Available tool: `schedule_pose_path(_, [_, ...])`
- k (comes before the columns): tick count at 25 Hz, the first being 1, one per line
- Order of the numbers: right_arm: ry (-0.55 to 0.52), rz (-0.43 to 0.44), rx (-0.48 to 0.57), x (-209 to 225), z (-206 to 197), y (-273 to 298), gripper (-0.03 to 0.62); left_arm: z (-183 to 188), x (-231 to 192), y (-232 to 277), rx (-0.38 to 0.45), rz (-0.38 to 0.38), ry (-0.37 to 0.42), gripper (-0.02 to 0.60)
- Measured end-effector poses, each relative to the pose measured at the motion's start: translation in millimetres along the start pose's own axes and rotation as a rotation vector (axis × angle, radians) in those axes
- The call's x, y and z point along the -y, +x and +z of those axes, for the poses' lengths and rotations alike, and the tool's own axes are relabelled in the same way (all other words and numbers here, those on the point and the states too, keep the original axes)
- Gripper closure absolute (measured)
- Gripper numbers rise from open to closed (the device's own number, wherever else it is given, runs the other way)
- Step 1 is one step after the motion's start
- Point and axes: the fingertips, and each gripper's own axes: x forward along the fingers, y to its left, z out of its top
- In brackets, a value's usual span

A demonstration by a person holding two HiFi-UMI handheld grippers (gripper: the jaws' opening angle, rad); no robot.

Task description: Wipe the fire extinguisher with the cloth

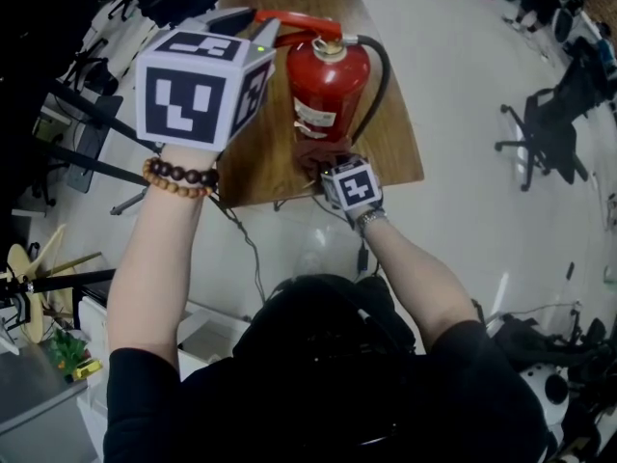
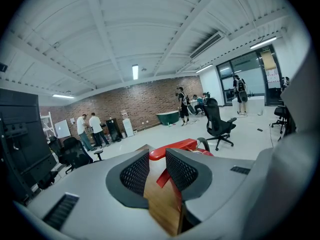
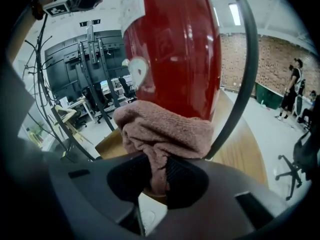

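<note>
A red fire extinguisher (image 1: 328, 85) stands upright on a small wooden table (image 1: 390, 152). My left gripper (image 1: 258, 25) is at its top, with the red handle (image 2: 175, 146) between the jaws, which are closed on it. My right gripper (image 1: 326, 160) is low at the foot of the cylinder (image 3: 170, 49). It is shut on a pinkish-brown cloth (image 3: 165, 129), and the bunched cloth presses against the cylinder's lower part. In the head view the cloth (image 1: 310, 152) shows as a dark red wad at the base. The black hose (image 3: 247, 84) curves down the extinguisher's right side.
Black office chairs (image 1: 540, 133) stand on the pale floor to the right of the table. A cable (image 1: 253, 254) trails from the table's near edge. Monitor stands (image 3: 95, 79) rise behind the extinguisher. People (image 2: 90, 129) stand by a far brick wall, and another chair (image 2: 218, 124) stands nearer.
</note>
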Motion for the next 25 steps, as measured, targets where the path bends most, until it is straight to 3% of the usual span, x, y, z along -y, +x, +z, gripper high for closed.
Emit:
schedule_pose_path(20, [0.050, -0.025, -0.150, 7.3, -49.5, 50.0, 0.513, 0.6, 1.2, 0.3, -0.011, -0.006, 0.017, 0.489])
schedule_pose_path(25, [0.042, -0.032, -0.139, 9.9, -49.3, 51.1, 0.513, -4.4, -4.9, -0.1, -0.038, 0.020, 0.037, 0.489])
